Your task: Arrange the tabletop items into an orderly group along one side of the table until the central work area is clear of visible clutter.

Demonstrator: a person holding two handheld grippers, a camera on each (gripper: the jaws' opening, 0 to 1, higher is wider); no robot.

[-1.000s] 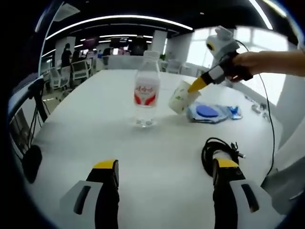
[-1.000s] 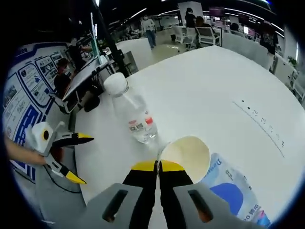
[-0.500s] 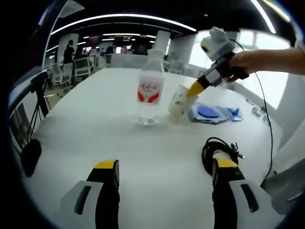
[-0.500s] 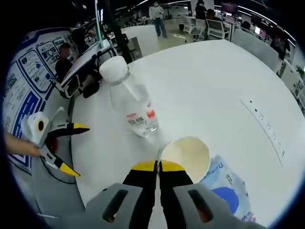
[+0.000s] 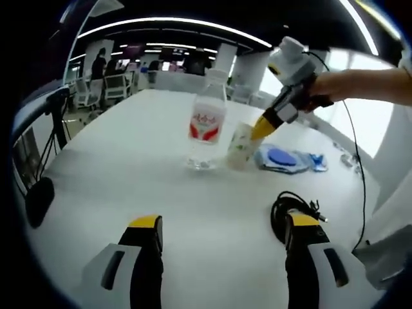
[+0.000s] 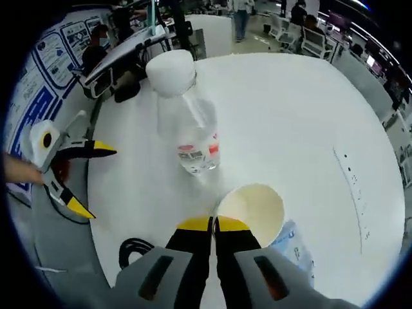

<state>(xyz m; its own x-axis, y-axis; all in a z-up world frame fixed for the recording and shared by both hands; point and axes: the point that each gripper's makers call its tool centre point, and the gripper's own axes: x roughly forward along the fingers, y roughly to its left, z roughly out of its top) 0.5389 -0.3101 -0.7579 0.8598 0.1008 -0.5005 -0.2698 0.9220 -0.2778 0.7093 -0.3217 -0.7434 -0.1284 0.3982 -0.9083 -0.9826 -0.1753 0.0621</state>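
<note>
Left gripper view. The left gripper (image 5: 222, 248) is hovering low over a smooth white table (image 5: 129, 174), its two yellow-tipped jaws standing wide apart with nothing between them. Straight ahead of the jaws a clear plastic water bottle (image 5: 206, 132), cylindrical, with a red-and-white label and white cap, is standing upright. Just to its right a paper cup (image 5: 239, 147), pale with a green print, is tilting slightly; its rim is being pinched by the right gripper (image 5: 261, 129), which is reaching in from the upper right in a person's hand (image 5: 322, 90). Beyond the cup a soft blue-and-white packet (image 5: 283, 158) is lying flat. A coiled black cable (image 5: 290, 205) is lying beside the right-hand jaw.

Right gripper view. The right gripper (image 6: 213, 224) is looking down on the table (image 6: 290, 129), its jaws closed on the near rim of the paper cup (image 6: 251, 205), whose round cream interior is opening upward just ahead of the tips. The water bottle (image 6: 187, 122) is standing immediately beyond the cup, to the upper left. The packet (image 6: 296, 248) is lying to the right of the jaws, partly under the cup. The left gripper (image 6: 90, 180), jaws spread, is showing at far left; the cable (image 6: 132, 251) is lying near it.
</note>
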